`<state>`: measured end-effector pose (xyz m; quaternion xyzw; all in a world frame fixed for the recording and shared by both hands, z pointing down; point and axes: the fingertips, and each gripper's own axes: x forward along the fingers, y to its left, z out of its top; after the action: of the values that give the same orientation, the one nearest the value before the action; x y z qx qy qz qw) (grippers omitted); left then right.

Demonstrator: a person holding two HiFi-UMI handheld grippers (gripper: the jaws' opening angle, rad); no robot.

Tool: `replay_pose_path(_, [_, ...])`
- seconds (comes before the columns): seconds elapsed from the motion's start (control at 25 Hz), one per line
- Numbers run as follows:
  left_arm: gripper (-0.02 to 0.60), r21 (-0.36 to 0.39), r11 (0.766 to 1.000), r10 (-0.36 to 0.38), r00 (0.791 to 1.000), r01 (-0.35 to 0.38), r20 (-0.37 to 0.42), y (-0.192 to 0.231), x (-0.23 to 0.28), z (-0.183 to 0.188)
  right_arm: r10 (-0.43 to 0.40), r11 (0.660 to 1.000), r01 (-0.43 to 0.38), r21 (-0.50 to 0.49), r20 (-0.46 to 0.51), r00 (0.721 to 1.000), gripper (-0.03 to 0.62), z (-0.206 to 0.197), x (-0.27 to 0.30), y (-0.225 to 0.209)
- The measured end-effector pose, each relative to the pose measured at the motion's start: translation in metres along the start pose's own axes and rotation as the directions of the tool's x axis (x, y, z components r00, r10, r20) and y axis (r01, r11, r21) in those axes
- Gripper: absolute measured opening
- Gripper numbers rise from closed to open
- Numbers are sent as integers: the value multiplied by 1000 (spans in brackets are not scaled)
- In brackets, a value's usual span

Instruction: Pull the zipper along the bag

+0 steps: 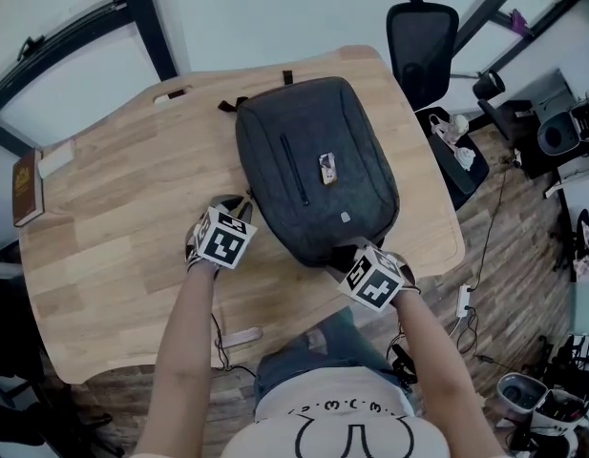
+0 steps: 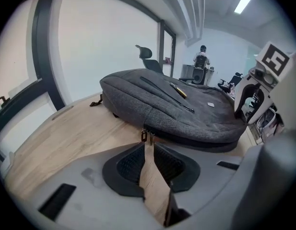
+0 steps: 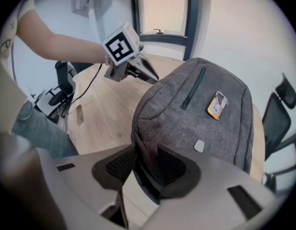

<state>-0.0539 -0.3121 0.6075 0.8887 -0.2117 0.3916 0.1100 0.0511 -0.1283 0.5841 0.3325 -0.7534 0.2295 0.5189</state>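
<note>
A dark grey backpack (image 1: 313,165) lies flat on the wooden table (image 1: 132,218), front pocket up. In the left gripper view two small metal zipper pulls (image 2: 147,137) hang at the bag's (image 2: 186,116) near side seam, just past my left gripper (image 2: 148,146). Its jaws stand a narrow slit apart with bare wood showing between them. My left gripper (image 1: 235,204) sits at the bag's left side, my right gripper (image 1: 347,258) at its near bottom edge. In the right gripper view the bag's (image 3: 200,104) dark bottom edge lies between the jaws of my right gripper (image 3: 145,153), and a gap shows beside the fabric.
A brown book (image 1: 27,187) and a white block (image 1: 55,158) lie at the table's left edge. A black office chair (image 1: 423,36) stands beyond the far right corner. Cables and a power strip (image 1: 463,301) lie on the floor to the right.
</note>
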Motion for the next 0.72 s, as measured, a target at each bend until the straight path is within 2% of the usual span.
replay_pose_path(0.04, [55, -5, 1000, 0, 1000, 0, 8, -1, -2, 0, -10, 999, 10, 37, 15, 1000, 220, 0, -3, -2])
replay_pose_path(0.08, [98, -13, 1000, 4, 1000, -4, 18, -2, -5, 0, -31, 998, 28, 65, 35, 999, 229, 2, -7, -6])
replay_pose_path(0.2, [110, -41, 999, 38, 997, -36, 59, -5, -19, 5, -113, 986, 95, 139, 130, 985, 212, 10, -27, -18])
replay_pose_path(0.32, [110, -88, 993, 85, 989, -75, 121, -12, -38, 15, -175, 965, 115, 236, 250, 952, 176, 25, -55, -32])
replay_pose_path(0.44, [99, -130, 985, 136, 975, -114, 175, -27, -63, 27, -240, 951, 142, 275, 362, 901, 119, 38, -84, -45])
replay_pose_path(0.52, [52, -151, 976, 189, 960, -159, 207, -36, -79, 36, -293, 941, 177, 290, 428, 855, 84, 46, -105, -54])
replay_pose_path(0.56, [31, -164, 970, 217, 949, -182, 227, -41, -87, 40, -317, 935, 191, 299, 457, 831, 53, 49, -116, -57])
replay_pose_path(0.72, [24, -228, 937, 329, 892, -266, 310, -66, -120, 66, -365, 921, 200, 335, 560, 743, 51, 52, -163, -66])
